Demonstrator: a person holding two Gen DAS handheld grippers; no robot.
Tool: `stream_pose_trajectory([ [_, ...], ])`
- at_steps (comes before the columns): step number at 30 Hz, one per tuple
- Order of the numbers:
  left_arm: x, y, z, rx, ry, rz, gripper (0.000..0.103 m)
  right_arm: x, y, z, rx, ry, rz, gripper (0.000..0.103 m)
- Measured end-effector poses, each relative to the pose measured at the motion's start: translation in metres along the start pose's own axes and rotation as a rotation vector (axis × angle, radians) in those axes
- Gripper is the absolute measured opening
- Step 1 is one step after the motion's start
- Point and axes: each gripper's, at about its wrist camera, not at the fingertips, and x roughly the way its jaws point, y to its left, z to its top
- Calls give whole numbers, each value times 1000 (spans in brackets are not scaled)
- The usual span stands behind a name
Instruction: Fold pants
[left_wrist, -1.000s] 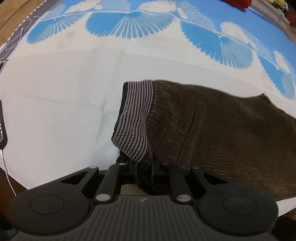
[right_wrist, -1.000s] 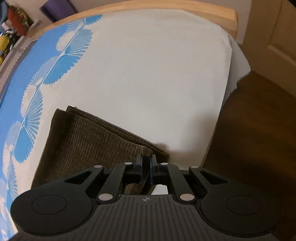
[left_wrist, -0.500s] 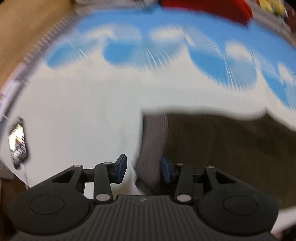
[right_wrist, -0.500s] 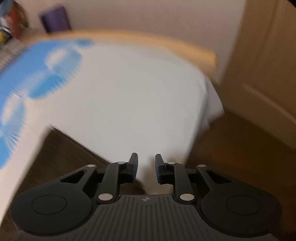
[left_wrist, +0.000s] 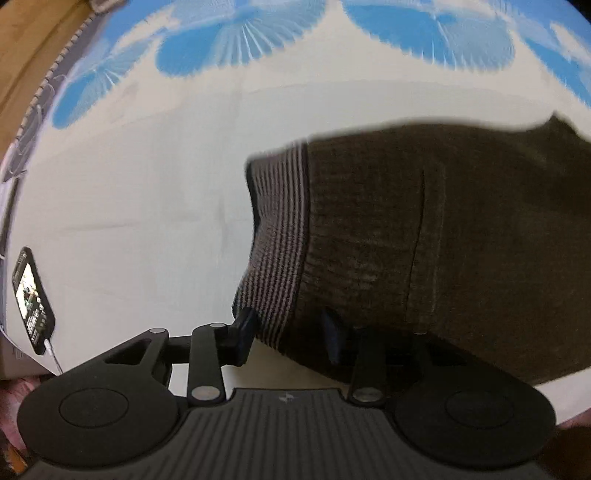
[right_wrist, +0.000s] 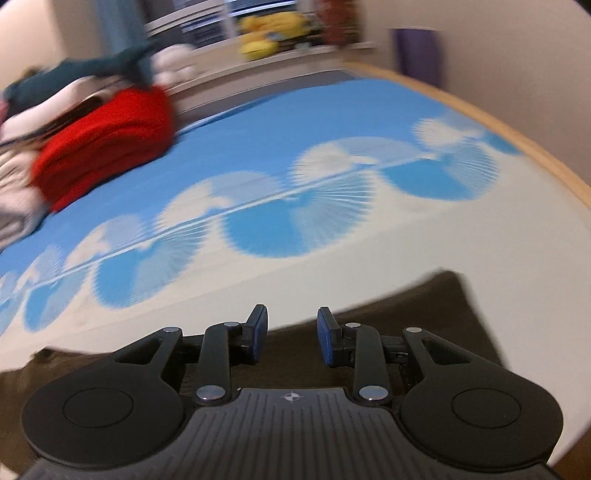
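Dark brown corduroy pants (left_wrist: 424, 240) lie folded on the white part of the bed sheet, their striped ribbed waistband (left_wrist: 277, 251) at the left end. My left gripper (left_wrist: 290, 338) is open, its jaws either side of the waistband's near corner, not clamped on it. In the right wrist view the pants (right_wrist: 406, 314) lie under and just beyond my right gripper (right_wrist: 291, 339), which is open and empty above them. That view is motion-blurred.
The sheet (left_wrist: 129, 184) has a blue fan pattern (right_wrist: 258, 221) farther back. A phone (left_wrist: 31, 299) with a cable lies at the bed's left edge. A red folded garment (right_wrist: 107, 140) and other clothes sit at the far side. A wooden bed frame (right_wrist: 535, 155) runs along the right.
Both grippers were shut on the pants a second ago and have opened, letting go. The right gripper has swung round to face across the bed. The left one pulled back slightly.
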Motion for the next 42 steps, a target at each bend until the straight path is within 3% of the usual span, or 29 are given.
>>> stream_pose_trajectory([
  [3, -25, 2, 3, -21, -134, -10, 45, 11, 46, 4, -74, 24, 66, 31],
  [6, -34, -5, 5, -30, -200, -118, 45, 24, 94, 8, -154, 43, 134, 29],
  [7, -28, -7, 5, -15, -171, -136, 45, 27, 110, 9, -182, 50, 164, 20],
  [8, -14, -12, 4, 14, -93, -128, 45, 31, 127, 9, -209, 56, 193, 10],
  [10, 15, -25, -8, 123, 38, -64, 45, 39, 159, 10, -252, 63, 256, 8],
  [11, 14, -34, -11, 203, 7, -42, 45, 42, 175, 10, -271, 68, 287, 8],
  [12, 13, -37, -11, 213, 3, -34, 45, 46, 191, 9, -288, 77, 315, 9],
  [18, 14, -27, -11, 163, 11, -76, 45, 78, 271, 1, -318, 164, 481, 13],
  [20, 19, -20, -8, 171, 9, -79, 45, 91, 296, -6, -334, 208, 532, 27],
  [23, 18, -12, -5, 169, 7, -93, 45, 111, 328, -17, -359, 265, 580, 38],
  [28, 20, -6, -3, 160, 3, -116, 45, 149, 363, -35, -371, 394, 618, 38],
  [35, 21, -2, -3, 156, -1, -132, 45, 194, 380, -56, -332, 557, 619, 41],
  [39, 19, -2, -4, 156, -2, -138, 45, 200, 386, -61, -375, 572, 621, 41],
  [40, 19, -3, -4, 158, -2, -138, 45, 202, 385, -59, -360, 574, 625, 38],
  [42, 19, -3, -4, 160, -2, -138, 45, 204, 383, -54, -341, 559, 625, 20],
])
